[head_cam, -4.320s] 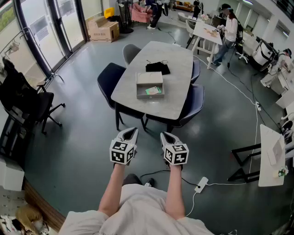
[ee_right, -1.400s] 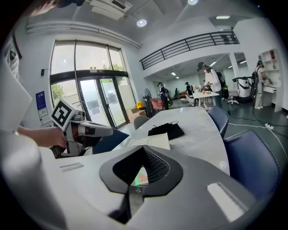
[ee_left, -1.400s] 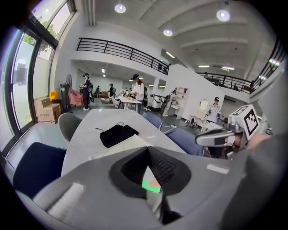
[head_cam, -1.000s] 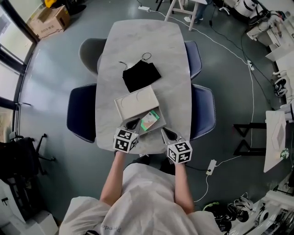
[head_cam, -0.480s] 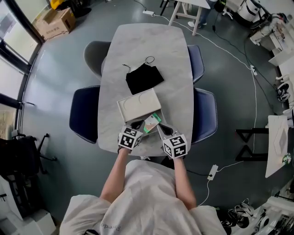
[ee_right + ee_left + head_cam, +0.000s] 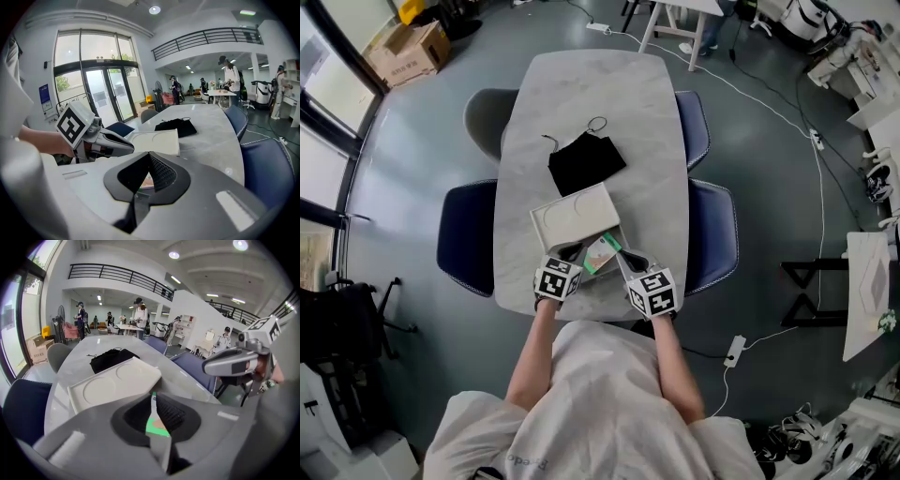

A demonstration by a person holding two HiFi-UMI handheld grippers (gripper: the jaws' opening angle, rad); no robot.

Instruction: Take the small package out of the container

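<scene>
Grey marble desk [image 6: 600,84] runs away from the person, who stands at its near end with a hand-held gripper in each hand. A white container [image 6: 602,279] sits close to that near edge, its lid [image 6: 575,217] thrown open and lying on the far side with two round hollows in its inner face. The small package [image 6: 601,253], green and white, lies flat inside the container, between the two tools. The left hand-held gripper [image 6: 572,248] points down and away at the container's left side. Its jaws have just been opening and now stand a narrow slit apart; the left gripper view shows the green package through that slit, beyond the tips, and the pads do not press on it. The right hand-held gripper [image 6: 619,253] comes in from the right, just beside the package, and in the right gripper view its jaw tips meet with nothing clamped between them; a bit of the package shows through the gap below the tips. Farther along the desk, just past the lid, lies a black cloth [image 6: 586,159] with thin straps. Dark blue chairs [image 6: 464,234] are tucked in on both long sides, and a grey chair [image 6: 485,117] stands at the far left.
</scene>
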